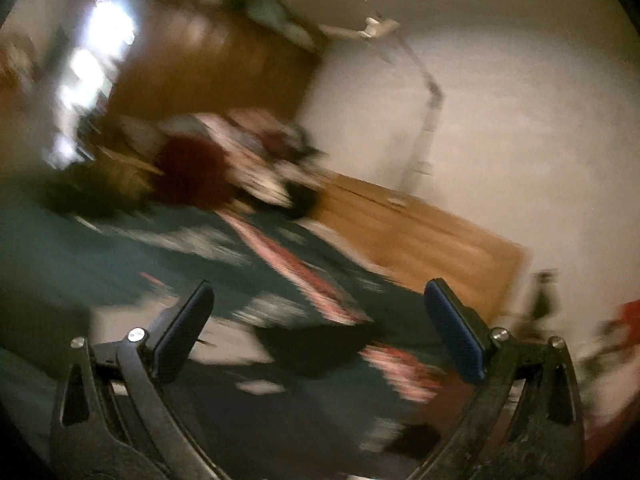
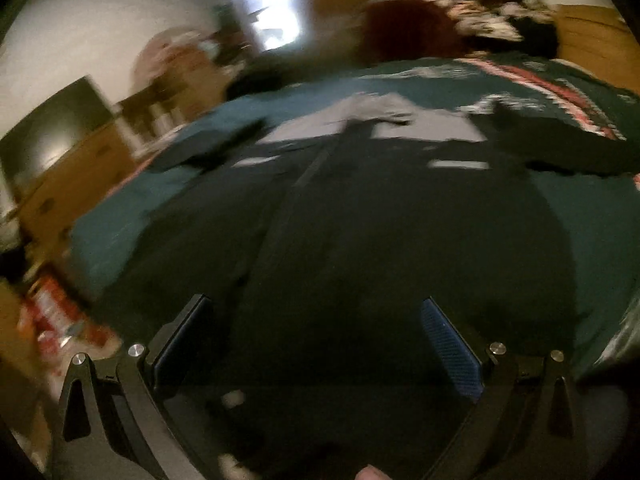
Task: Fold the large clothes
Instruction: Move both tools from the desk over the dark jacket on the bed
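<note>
Both views are motion-blurred. A large black garment (image 2: 360, 248) with grey and white patches near its far end lies spread on a teal bedcover (image 2: 140, 208) with a pink and white stripe. My right gripper (image 2: 316, 332) is open just above the garment's near part, nothing between its fingers. In the left wrist view my left gripper (image 1: 316, 320) is open too, held above the bedcover (image 1: 120, 256), with part of the black garment (image 1: 316, 344) and its pale patch below the fingers. Neither gripper holds cloth.
A pile of clothes, dark red (image 1: 192, 168) and patterned (image 2: 480, 20), sits at the far end of the bed. A wooden footboard or bed frame (image 1: 420, 232) edges the bed by a white wall. Wooden furniture (image 2: 72, 176) and red-and-white clutter (image 2: 52, 312) stand at left.
</note>
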A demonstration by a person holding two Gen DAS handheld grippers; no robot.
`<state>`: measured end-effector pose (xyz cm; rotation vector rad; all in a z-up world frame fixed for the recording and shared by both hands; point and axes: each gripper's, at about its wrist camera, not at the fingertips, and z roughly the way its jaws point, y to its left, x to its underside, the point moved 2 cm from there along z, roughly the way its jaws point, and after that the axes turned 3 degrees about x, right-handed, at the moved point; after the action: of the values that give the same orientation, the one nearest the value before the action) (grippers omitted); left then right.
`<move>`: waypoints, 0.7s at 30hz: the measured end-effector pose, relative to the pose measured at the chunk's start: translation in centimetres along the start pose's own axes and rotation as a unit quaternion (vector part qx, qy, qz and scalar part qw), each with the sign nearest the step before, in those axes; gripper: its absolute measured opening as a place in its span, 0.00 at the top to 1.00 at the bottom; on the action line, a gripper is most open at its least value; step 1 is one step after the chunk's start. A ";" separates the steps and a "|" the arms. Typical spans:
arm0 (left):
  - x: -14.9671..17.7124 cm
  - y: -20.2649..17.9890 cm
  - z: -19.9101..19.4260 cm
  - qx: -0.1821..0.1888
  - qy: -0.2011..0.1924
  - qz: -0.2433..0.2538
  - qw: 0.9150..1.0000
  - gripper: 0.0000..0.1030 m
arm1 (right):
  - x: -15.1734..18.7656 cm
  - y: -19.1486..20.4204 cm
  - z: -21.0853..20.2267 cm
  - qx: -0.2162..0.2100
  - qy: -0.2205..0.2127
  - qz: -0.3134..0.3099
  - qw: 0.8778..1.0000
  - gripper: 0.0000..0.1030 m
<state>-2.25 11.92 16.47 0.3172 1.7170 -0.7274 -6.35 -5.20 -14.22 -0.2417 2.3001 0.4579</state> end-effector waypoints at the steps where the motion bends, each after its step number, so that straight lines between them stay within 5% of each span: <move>1: 0.0 0.9 -0.4 -0.027 -0.015 0.007 1.000 0.00 | -0.2 1.0 -0.3 -0.011 -0.002 -0.013 1.000 0.00; 4: 1.3 5.1 -1.5 -0.130 -0.038 -0.017 0.991 0.00 | -3.4 3.2 -1.3 -0.015 -0.035 -0.056 0.998 0.00; 7: 4.0 9.4 -0.6 -0.208 0.008 -0.014 0.978 0.00 | -7.9 3.4 -3.4 0.033 -0.076 -0.054 0.995 0.00; 11: 10.8 13.3 3.5 -0.319 0.122 0.066 0.938 0.00 | -11.9 1.2 -5.1 0.117 -0.084 -0.040 0.989 0.00; 15: 18.6 18.2 8.9 -0.326 0.241 0.039 0.913 0.00 | -11.5 -3.3 -0.9 0.157 -0.022 0.008 0.987 0.00; 21: 28.5 22.4 11.9 -0.368 0.358 -0.006 0.858 0.00 | -8.3 -10.0 7.8 0.204 0.082 0.053 0.974 0.00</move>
<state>11.67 17.08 -18.65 0.0237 2.5560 0.1290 7.52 -10.99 -15.75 0.0492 2.5145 0.0087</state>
